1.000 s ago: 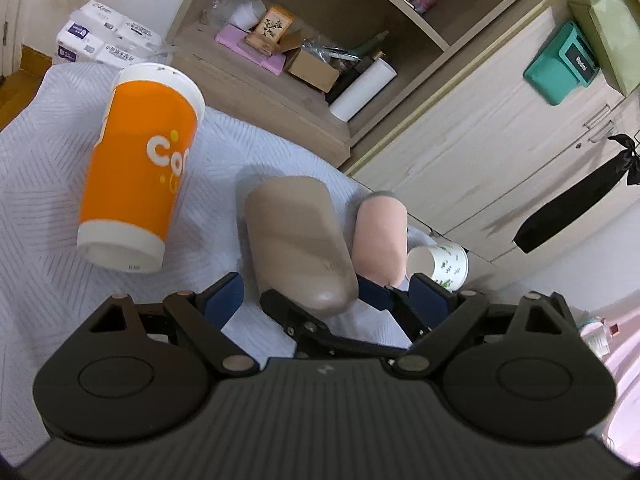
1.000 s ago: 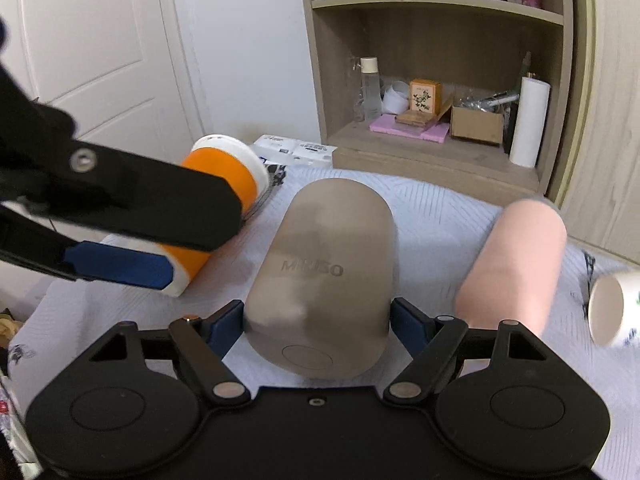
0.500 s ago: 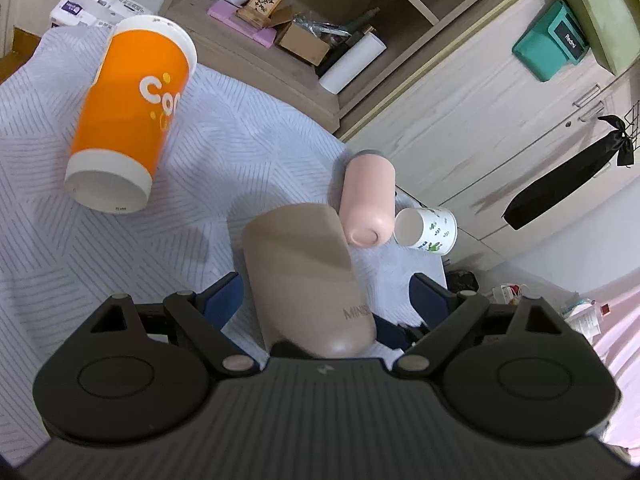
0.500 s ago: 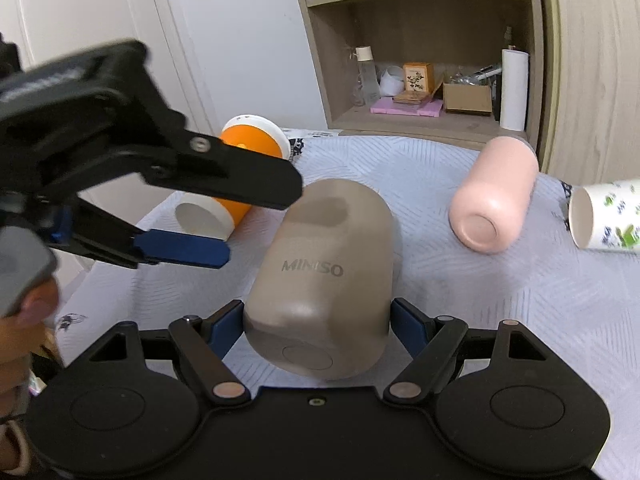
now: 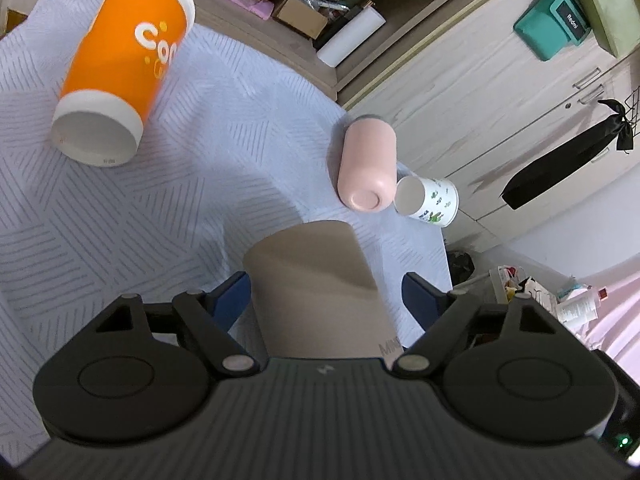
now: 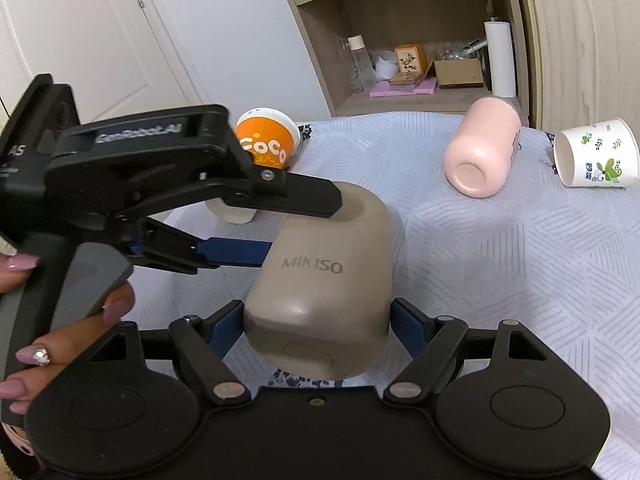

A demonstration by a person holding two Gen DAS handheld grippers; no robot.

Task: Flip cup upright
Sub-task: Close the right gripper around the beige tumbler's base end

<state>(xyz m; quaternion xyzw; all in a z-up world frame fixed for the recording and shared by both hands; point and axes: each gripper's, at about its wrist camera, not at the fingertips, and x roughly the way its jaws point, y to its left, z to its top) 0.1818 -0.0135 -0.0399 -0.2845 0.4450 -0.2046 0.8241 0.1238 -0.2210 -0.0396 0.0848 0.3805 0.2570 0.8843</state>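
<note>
taupe matte MINISO tumbler cup [image 6: 324,276]: tilted above grey-patterned surface [image 6: 520,248] | right gripper [image 6: 316,320] clamped on base end | left gripper [image 5: 324,296] jaws apart, straddling body | rigid, smooth, slippery; grip mid-body

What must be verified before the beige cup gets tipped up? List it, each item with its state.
1. Right gripper pads touch both sides of the beige cup: ok.
2. Left gripper straddles the cup; clamped: cannot tell.
3. Cup upright: not ok, on its side.
4. Orange cup, pink cup and paper cup apart from it: ok.
5. Bare cloth beside it for setting down: ok.
</note>
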